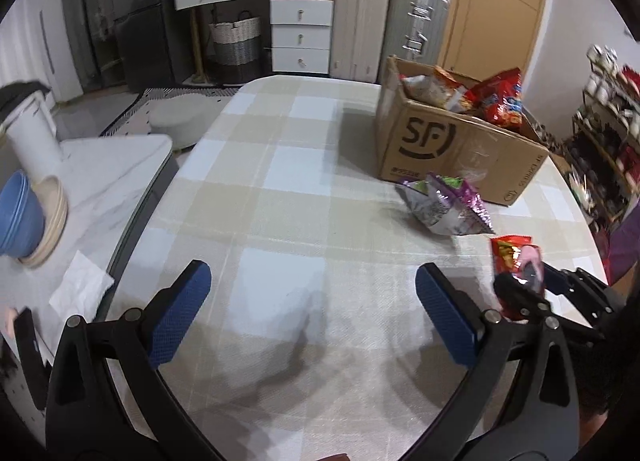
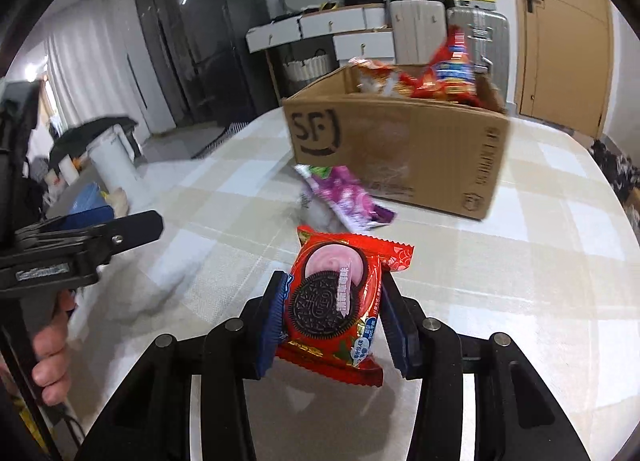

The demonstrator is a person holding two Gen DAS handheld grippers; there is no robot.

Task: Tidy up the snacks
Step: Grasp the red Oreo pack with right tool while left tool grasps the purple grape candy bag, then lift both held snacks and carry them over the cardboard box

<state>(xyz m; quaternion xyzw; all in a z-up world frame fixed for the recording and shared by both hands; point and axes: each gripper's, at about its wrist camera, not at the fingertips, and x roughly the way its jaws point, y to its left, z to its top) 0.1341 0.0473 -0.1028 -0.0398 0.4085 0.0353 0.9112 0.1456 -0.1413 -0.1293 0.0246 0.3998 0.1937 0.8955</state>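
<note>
A red Oreo packet (image 2: 332, 301) hangs a little above the checked tablecloth (image 2: 520, 281), and my right gripper (image 2: 334, 281) is shut on its two sides. The same packet (image 1: 508, 257) and right gripper (image 1: 532, 285) show at the right of the left wrist view. Beyond them a purple snack bag (image 2: 348, 197) (image 1: 448, 205) lies on the cloth in front of an open cardboard SF box (image 2: 400, 149) (image 1: 452, 149). Red snack bags (image 2: 444, 77) (image 1: 500, 101) stick out of the box. My left gripper (image 1: 312, 273) is open over bare cloth with nothing between its fingers.
A marble side counter (image 1: 120, 165) at the left carries stacked bowls (image 1: 24, 217), a white container (image 1: 34, 141) and a paper napkin (image 1: 80, 289). A crowded shelf (image 1: 608, 133) stands past the table's right edge. A person's hand (image 2: 52, 341) holds the left gripper's handle.
</note>
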